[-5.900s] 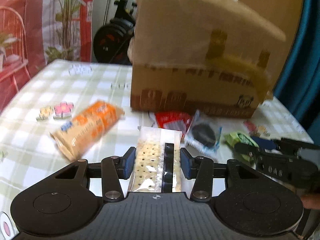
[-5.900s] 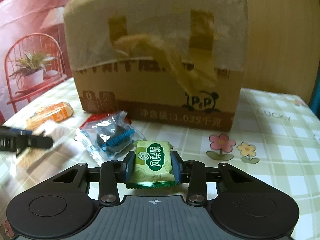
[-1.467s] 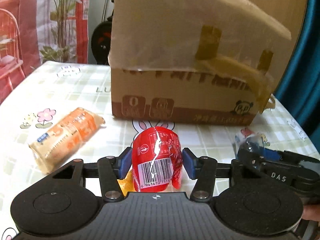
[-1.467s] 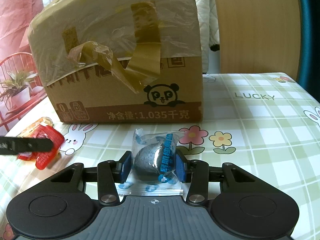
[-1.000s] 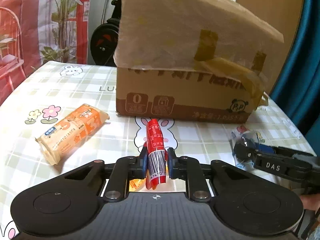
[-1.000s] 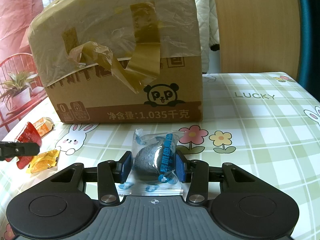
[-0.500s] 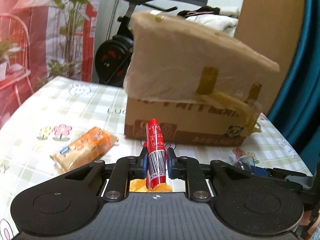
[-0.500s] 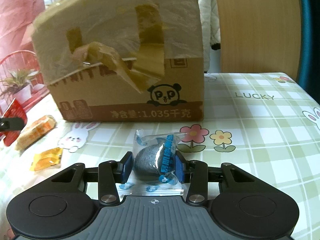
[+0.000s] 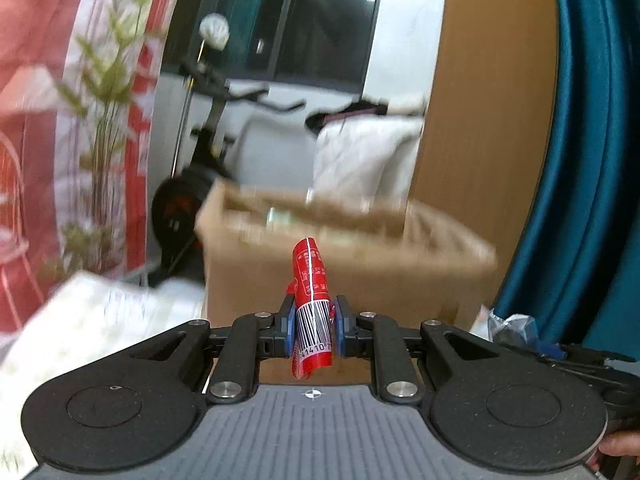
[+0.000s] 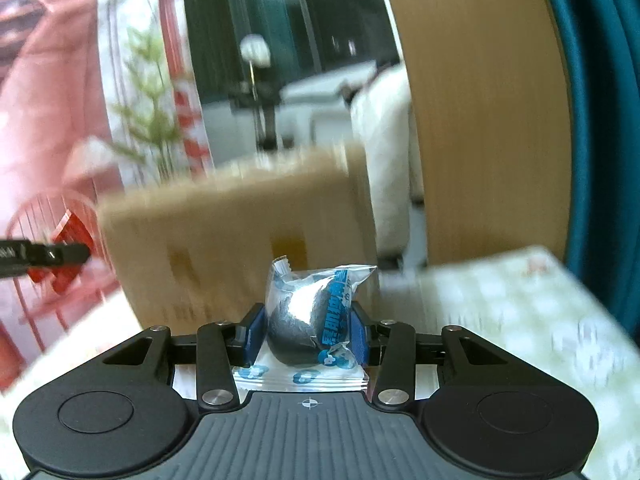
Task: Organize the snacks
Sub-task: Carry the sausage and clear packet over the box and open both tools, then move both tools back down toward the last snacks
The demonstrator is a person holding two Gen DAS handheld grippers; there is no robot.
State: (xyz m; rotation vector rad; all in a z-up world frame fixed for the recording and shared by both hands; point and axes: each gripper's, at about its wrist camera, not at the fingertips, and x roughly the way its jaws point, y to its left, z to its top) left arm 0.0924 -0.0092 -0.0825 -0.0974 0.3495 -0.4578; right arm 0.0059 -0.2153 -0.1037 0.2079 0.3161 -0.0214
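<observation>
My left gripper is shut on a thin red snack packet with a barcode, which stands upright between the blue pads. Beyond it, blurred, the cardboard box shows its open top from above the rim. My right gripper is shut on a clear-and-blue packet with a dark round snack inside. The cardboard box lies ahead and left of it. In the right wrist view the left gripper with the red packet shows at the left edge.
The checked tablecloth shows low at the right and also the checked tablecloth at the left. Behind the box stand an exercise bike, a plant, a wooden panel and a teal curtain. A hand shows at bottom right.
Both grippers have risen with their packets, so the box now sits lower in both views and its open top shows. The orange snacks on the table have dropped out of view.
</observation>
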